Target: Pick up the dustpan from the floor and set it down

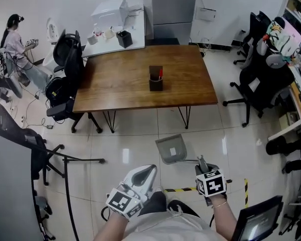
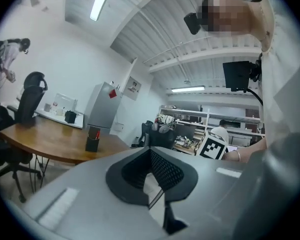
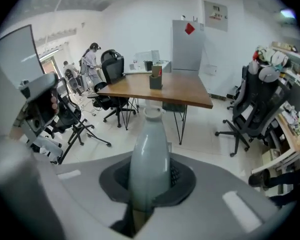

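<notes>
The grey dustpan point(image 1: 171, 148) hangs over the tiled floor in front of me, its pan toward the table. Its long grey handle point(image 3: 149, 154) runs up between the jaws of my right gripper point(image 1: 202, 161), which is shut on it; in the right gripper view the handle fills the middle of that gripper point(image 3: 149, 184). My left gripper point(image 1: 149, 169) is beside it on the left, apart from the dustpan. In the left gripper view the left gripper point(image 2: 152, 176) has its pads together with nothing between them, and it points level across the room.
A wooden table point(image 1: 120, 89) with a dark pen holder point(image 1: 156, 78) stands ahead. Black office chairs stand at its left point(image 1: 65, 59) and right point(image 1: 261, 79). Yellow-black tape point(image 1: 180, 189) marks the floor near my feet. A person point(image 1: 12, 39) stands far left.
</notes>
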